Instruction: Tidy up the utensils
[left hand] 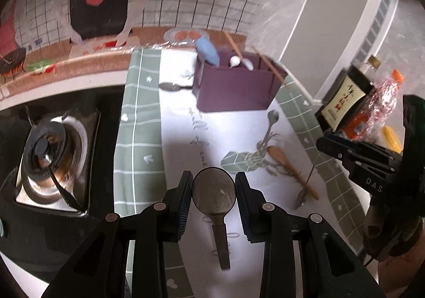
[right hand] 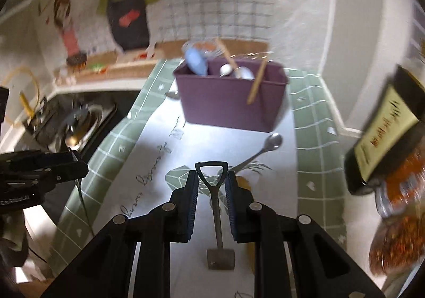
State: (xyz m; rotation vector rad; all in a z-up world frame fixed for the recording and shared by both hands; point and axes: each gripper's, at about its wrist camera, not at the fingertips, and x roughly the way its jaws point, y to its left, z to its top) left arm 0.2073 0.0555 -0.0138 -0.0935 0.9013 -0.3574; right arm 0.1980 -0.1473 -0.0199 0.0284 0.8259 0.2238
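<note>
My left gripper (left hand: 214, 186) is shut on a dark metal spoon (left hand: 214, 191), bowl between the pads, handle hanging toward me above the cloth. My right gripper (right hand: 211, 181) is shut on a small shovel-shaped utensil (right hand: 215, 207), held by its triangular handle with the blade toward me. A purple utensil box (left hand: 233, 85) stands at the back of the cloth, also in the right wrist view (right hand: 228, 99), holding a blue utensil (right hand: 196, 60), white spoons (right hand: 225, 69) and chopsticks (right hand: 256, 85). A metal spoon (right hand: 268, 145) and a wooden spoon (left hand: 287, 162) lie on the cloth.
A gas stove (left hand: 50, 154) sits to the left of the green and white cloth (left hand: 138, 138). A dark sauce bottle (left hand: 342, 101) and plastic bottles (left hand: 382, 104) stand at the right. A thin metal utensil (left hand: 305, 186) lies by the wooden spoon. The wall is close behind.
</note>
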